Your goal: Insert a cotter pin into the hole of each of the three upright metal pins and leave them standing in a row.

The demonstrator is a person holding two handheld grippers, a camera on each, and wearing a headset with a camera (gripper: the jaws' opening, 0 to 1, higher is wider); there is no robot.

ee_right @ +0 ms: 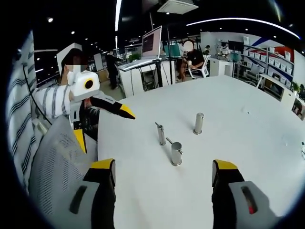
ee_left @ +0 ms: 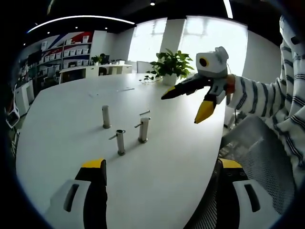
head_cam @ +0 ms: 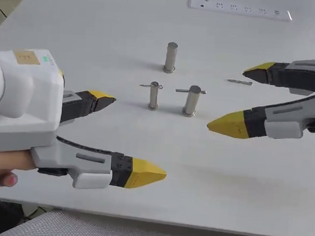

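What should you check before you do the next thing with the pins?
1. Left tool and right tool open and empty: ok.
2. Front left pin holds its left cotter: ok.
3. Front right pin holds its right cotter: ok.
4. Back pin has a cotter: not ok, nothing sticks out of it.
5. Loose cotter pin lies free on the table near the right tool: ok.
6. All three in a row: not ok, the back pin stands behind the other two.

This is an open-plan office: a big white tabletop (ee_right: 257, 133), far desks (ee_right: 143, 71) with a monitor (ee_right: 155, 42), shelves (ee_left: 71, 45), a potted plant (ee_left: 171, 64), ceiling strip lights (ee_right: 117, 14), a mesh chair (ee_right: 52, 157).
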